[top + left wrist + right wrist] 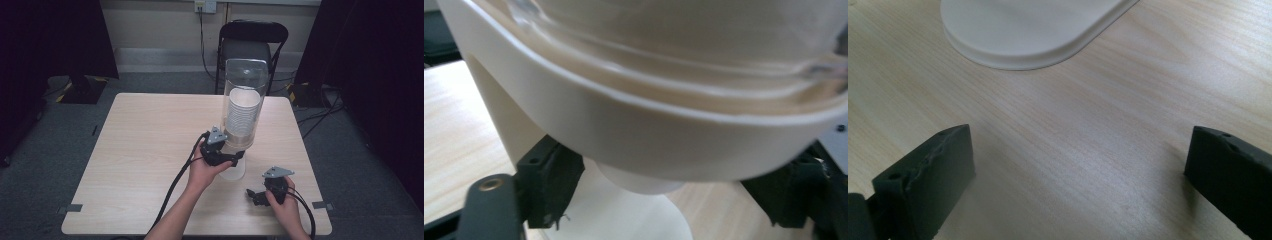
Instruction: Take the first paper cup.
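Cup dispenser point(243, 107) standing on the worktop point(145, 150); left tool point(236, 159) sitting apart beneath its collar, around a paper cup point(639, 182), likely light and crushable, best gripped gently; right tool point(252, 195) resting wide apart.

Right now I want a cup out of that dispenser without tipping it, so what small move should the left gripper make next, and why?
Probably close the left gripper a little further on the bottom cup. Its jaws stand either side of that cup under the dispenser collar, not visibly pressing yet. The right gripper sits open over bare table, near the base.
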`<state>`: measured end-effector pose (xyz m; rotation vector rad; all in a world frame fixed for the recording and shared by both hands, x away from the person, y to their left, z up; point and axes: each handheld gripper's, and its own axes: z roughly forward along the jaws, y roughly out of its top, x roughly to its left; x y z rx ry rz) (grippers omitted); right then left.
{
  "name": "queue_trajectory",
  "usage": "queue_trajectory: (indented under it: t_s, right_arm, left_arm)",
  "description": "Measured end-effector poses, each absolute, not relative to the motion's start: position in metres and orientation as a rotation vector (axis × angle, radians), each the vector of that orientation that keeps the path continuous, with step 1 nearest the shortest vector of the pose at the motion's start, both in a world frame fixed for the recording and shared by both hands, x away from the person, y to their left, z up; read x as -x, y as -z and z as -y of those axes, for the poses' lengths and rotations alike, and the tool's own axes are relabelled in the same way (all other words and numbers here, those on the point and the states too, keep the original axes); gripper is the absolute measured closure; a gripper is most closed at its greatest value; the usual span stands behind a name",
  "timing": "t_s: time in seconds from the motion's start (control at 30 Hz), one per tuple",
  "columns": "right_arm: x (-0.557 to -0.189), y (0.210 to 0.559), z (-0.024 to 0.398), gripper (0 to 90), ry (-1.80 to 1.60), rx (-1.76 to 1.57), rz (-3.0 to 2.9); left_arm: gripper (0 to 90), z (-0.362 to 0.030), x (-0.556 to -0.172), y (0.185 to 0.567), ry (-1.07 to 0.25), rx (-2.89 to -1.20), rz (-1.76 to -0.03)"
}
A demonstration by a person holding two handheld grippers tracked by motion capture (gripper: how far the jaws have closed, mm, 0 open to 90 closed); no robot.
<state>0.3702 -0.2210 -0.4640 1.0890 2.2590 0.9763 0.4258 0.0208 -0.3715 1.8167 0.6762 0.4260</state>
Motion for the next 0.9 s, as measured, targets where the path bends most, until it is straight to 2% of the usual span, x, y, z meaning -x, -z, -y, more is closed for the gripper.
queue_trajectory:
  t_s: [0.23,0.37,0.9]
  right_arm:
    - [-0.3703,0.4640,0.2210,0.0,-0.976,-1.088,-2.259]
    - [-0.3702,0.4640,0.2210,0.0,-0.976,-1.089,-2.259]
    - [-0.3702,0.4641,0.2210,0.0,-0.977,-1.088,-2.260]
  left_arm:
    - [26.4,-0.0160,-0.4276,0.3750,-0.459,-1.811,-0.652]
    - [32.9,-0.0143,-0.4295,0.3764,-0.481,-1.798,-0.646]
    - [35.6,-0.0140,-0.4262,0.3813,-0.532,-1.803,-0.618]
